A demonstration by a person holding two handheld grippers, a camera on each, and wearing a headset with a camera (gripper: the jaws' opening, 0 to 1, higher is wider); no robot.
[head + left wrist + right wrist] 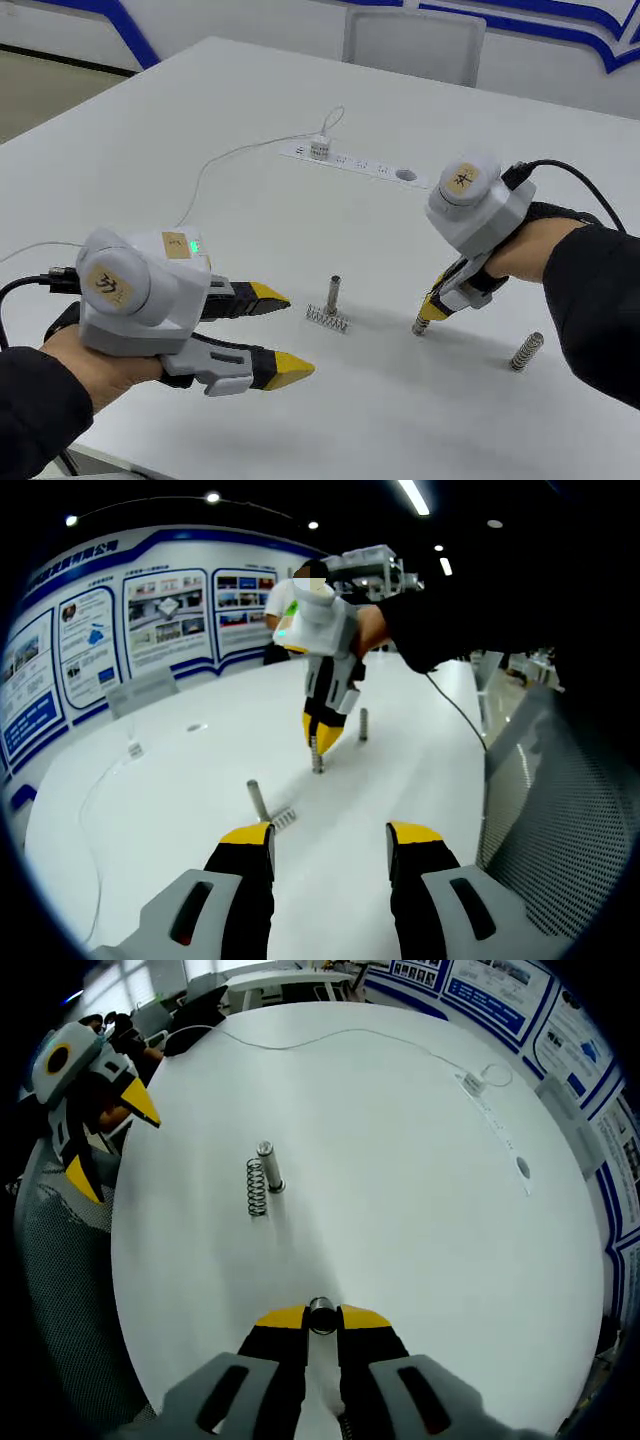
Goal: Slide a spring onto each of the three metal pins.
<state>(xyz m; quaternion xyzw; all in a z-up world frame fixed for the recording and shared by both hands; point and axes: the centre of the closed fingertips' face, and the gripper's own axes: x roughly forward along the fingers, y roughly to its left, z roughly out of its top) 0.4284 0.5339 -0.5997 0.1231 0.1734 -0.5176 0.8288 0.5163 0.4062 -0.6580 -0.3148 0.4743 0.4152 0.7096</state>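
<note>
Two pins (333,293) and two springs (327,319) are seen.
One pin (421,325) is clamped by the right gripper (431,310); the left gripper (285,332) is held wide, empty.

One short grey metal pin (334,294) is standing upright and bare on the white surface (420,420), with a small coiled spring (327,319) lying on its side against its base. A second pin (421,327) is resting end-down on the surface, pinched between the jaws of the right gripper (427,317). A second spring (526,351) is lying loose, well apart to the right.
</note>
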